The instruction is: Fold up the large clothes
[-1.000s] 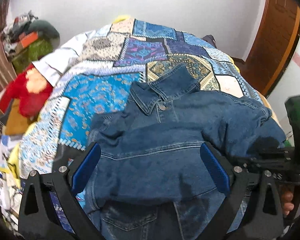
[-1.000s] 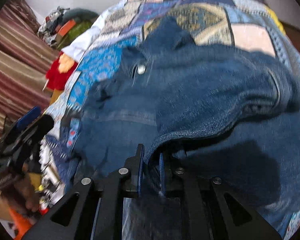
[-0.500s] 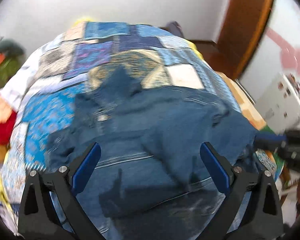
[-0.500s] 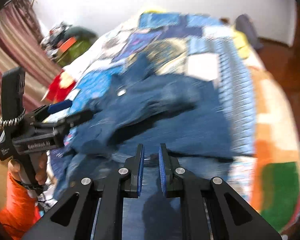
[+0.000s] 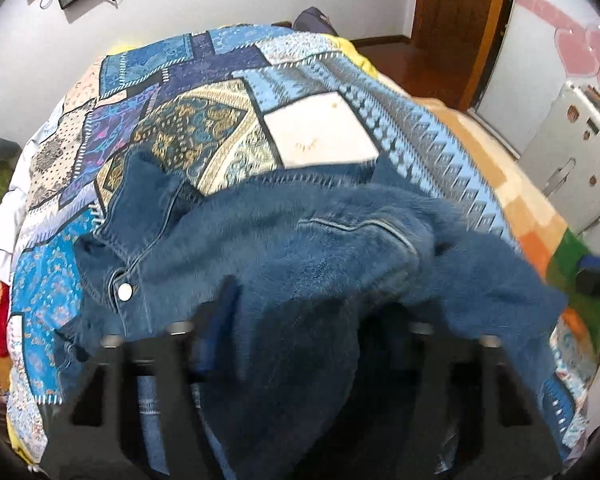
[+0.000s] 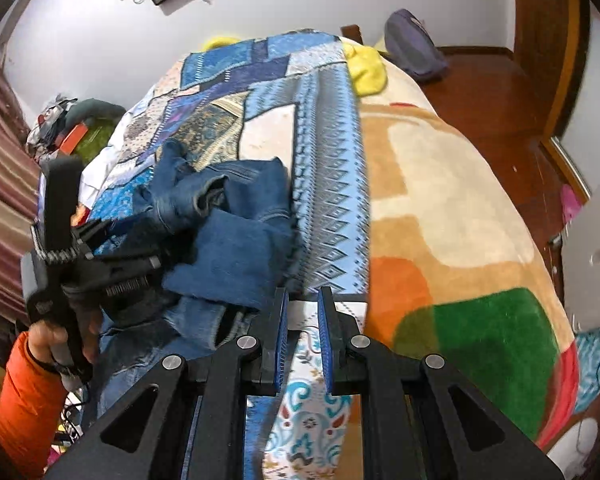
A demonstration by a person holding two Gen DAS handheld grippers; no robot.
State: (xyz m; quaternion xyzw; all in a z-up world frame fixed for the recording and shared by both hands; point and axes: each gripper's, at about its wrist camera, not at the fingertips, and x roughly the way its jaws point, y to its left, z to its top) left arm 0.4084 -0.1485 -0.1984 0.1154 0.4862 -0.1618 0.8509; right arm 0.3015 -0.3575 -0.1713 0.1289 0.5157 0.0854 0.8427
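The left gripper [image 6: 156, 264] has dropped in low since a second ago, when its blue pads stood wide above the denim jacket [image 5: 300, 264]; now, from its own camera, the fingers are a dark blur half buried under the cloth, one blue pad [image 5: 220, 320] just showing, and I cannot tell whether they grip the denim or only sit against it. Seen from the right-hand camera, the left hand [image 6: 56, 340], orange sleeve behind it, brings that tool in against the jacket's near left edge, its tips hidden by the fabric. The jacket itself sits on the patchwork bedspread [image 5: 320, 136] toward the left half of the bed, collar up toward the far end, a sleeve thrown across its front, more bunched than it was a second back, when it lay flatter with the right tool pinching a fold. Further right, the right gripper [image 6: 302, 340] has let that fold go and backed off: its blue pads stand slightly parted with nothing between them, hovering over the bedspread's near edge just beside the jacket's hem. Right again lies the fleece blanket [image 6: 460, 220], its near end cut off by the frame.
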